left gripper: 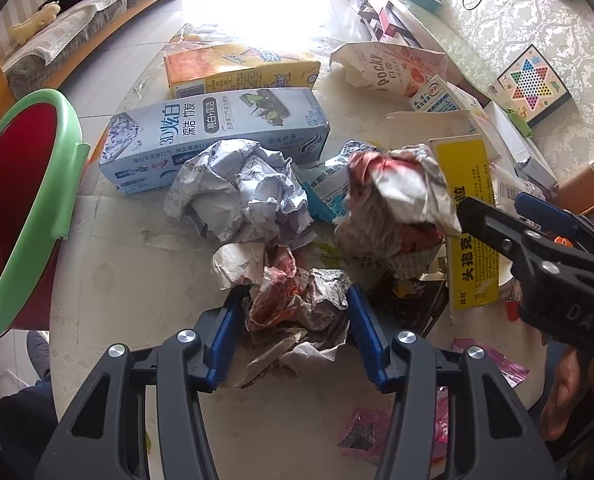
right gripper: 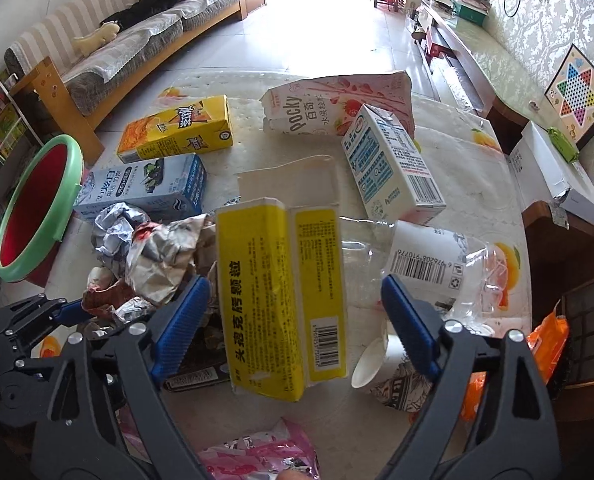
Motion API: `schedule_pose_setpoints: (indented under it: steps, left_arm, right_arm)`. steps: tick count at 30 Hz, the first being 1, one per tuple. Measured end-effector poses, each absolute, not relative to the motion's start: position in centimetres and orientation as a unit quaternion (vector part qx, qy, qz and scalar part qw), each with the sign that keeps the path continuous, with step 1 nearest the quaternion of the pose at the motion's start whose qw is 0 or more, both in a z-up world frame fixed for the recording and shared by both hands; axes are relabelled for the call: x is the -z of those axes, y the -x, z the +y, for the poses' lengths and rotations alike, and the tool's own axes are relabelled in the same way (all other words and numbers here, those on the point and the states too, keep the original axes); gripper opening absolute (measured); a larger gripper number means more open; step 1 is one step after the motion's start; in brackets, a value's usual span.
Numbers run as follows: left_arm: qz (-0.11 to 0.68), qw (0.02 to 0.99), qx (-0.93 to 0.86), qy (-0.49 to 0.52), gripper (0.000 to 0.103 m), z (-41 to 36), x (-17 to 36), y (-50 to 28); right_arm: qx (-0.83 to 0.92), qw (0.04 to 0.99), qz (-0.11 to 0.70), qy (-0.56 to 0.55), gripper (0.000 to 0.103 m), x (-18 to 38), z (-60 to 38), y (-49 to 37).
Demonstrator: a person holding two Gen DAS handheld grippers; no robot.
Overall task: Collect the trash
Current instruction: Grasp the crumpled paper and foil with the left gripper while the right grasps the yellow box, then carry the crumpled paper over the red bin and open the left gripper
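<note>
Straddling a crumpled red-and-white wrapper (left gripper: 297,300), the left gripper (left gripper: 295,316) has both blue pads touching its sides, jaws clamped on it. Right gripper (right gripper: 295,320): jaws apart around the yellow carton (right gripper: 281,300), right pad clear of it; left-pad contact unclear. Red bin (left gripper: 21,200), left of the wrapper, partly cut off.
</note>
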State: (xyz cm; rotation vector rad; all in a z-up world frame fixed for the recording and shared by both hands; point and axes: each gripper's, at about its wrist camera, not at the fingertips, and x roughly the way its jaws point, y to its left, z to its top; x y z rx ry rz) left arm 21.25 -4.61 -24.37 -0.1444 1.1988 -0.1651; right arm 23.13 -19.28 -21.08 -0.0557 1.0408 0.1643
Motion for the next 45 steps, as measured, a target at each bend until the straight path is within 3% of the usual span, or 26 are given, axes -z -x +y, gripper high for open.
schedule_pose_setpoints:
  steps: [5,10,13,32,45]
  left_arm:
    - [0.555,0.826,0.080,0.063,0.046,-4.2,23.8,-20.7]
    - [0.553,0.828,0.075,0.056,0.044,-3.9,23.8,-20.4]
    - [0.549,0.830,0.076,0.058,0.044,-3.6,23.6,-20.1]
    - [0.462,0.880,0.085,0.071,0.042,-1.0,15.9,-15.6]
    - [0.389,0.917,0.057,0.072,0.042,4.2,8.8,-13.5]
  right_arm:
    - [-0.094,0.853,0.511,0.041,0.076,22.2,-18.9,-22.8]
    - [-0.105,0.843,0.524,0.059,0.058,23.8,-18.4,-22.9]
    - [-0.115,0.844,0.519,0.066,0.041,23.8,-17.9,-22.7]
    - [-0.128,0.891,0.431,-0.063,0.040,14.6,-22.2,-18.3]
    - [-0.162,0.918,0.363,-0.014,0.040,8.3,-16.5,-15.6]
